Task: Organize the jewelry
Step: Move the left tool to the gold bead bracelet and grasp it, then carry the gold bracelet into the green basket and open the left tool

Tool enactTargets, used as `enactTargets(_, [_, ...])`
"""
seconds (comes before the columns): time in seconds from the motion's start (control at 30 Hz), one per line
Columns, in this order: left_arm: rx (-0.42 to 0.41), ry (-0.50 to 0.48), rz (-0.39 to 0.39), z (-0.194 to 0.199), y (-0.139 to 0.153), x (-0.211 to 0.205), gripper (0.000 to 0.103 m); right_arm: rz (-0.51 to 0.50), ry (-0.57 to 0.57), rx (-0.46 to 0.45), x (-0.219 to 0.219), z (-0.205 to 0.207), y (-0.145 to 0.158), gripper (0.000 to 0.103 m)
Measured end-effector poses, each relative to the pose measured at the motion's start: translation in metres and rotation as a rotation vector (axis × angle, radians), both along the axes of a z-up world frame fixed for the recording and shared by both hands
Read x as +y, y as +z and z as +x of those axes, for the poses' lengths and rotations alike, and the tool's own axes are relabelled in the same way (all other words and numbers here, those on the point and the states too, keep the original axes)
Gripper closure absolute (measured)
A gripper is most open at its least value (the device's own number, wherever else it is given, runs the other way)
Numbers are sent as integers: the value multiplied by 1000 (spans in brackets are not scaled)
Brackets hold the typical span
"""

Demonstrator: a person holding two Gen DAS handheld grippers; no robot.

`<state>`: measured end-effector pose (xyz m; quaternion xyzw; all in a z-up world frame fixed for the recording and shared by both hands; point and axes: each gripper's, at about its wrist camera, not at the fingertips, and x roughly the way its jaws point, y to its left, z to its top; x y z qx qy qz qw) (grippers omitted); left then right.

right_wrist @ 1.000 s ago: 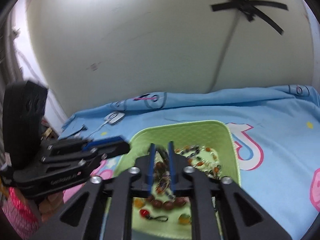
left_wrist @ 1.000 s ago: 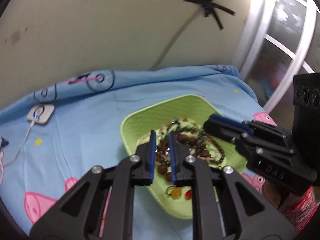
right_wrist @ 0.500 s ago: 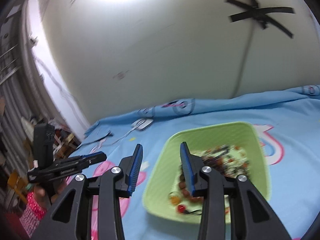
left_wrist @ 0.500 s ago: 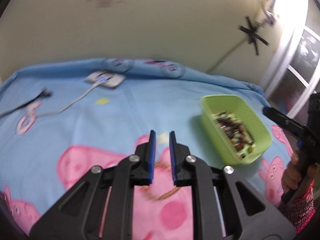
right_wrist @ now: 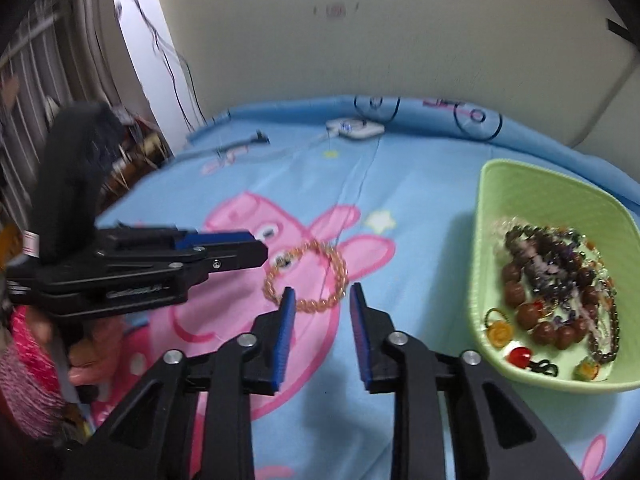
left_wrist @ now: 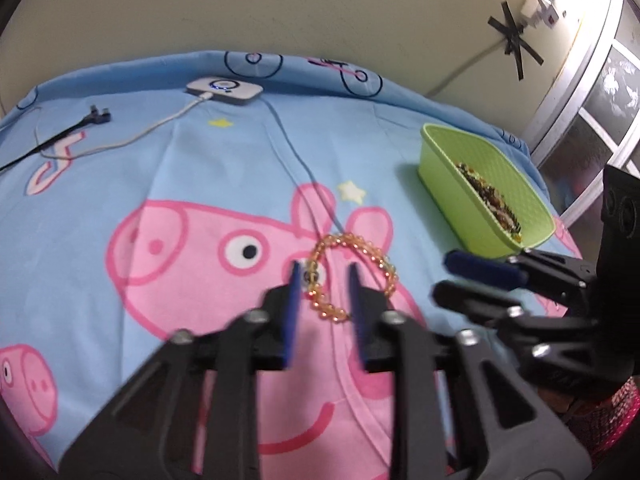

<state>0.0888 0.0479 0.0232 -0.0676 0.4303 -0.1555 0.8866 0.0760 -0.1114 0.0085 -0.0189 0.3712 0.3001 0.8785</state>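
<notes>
Left gripper (left_wrist: 322,270) low, jaws parted, nothing between blue pads (left_wrist: 291,312). Right gripper (right_wrist: 322,294) also low, jaws parted, empty. Both point forward; left one's tip ahead-left of right one's.

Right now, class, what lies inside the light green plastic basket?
The light green plastic basket holds a heap of jewelry: brown bead bracelets, dark bead strands, a red charm. Whatever lies beneath the heap is covered.
</notes>
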Motion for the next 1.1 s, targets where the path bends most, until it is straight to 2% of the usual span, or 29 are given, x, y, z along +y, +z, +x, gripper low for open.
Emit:
enactTargets(0.13, [-3,-15,14,4,-5,-6,73,-37,-17,23,10,11,-10,97])
enactTargets(0.3, [0,-29,109,7,-18,-14,73,-58,-27,39,19,25,-17,97])
enactTargets(0.37, [-14,-28,145,5,-19,-17,83,-62,-23,49,23,31,-21,98])
enactTargets(0.4, [-14,-36,147,5,-19,-16,92,-73,-22,49,26,33,-24,98])
enactTargets(0.43, [-12,-45,135,5,-19,-15,96,-80,-21,40,28,33,-25,103])
enactTargets(0.57, [-11,-53,115,-2,-19,-12,96,-76,6,54,28,33,-26,103])
enactTargets(0.77, [-5,-83,105,-31,-20,-13,96,-66,64,67,21,1,-28,103])
enactTargets(0.93, [-8,-113,60,-72,-21,-14,96,15,96,119,7,-35,-32,103])
enactTargets(1.1, [31,-126,4,-84,-16,-17,96,83,106,113,-4,-61,-23,103])
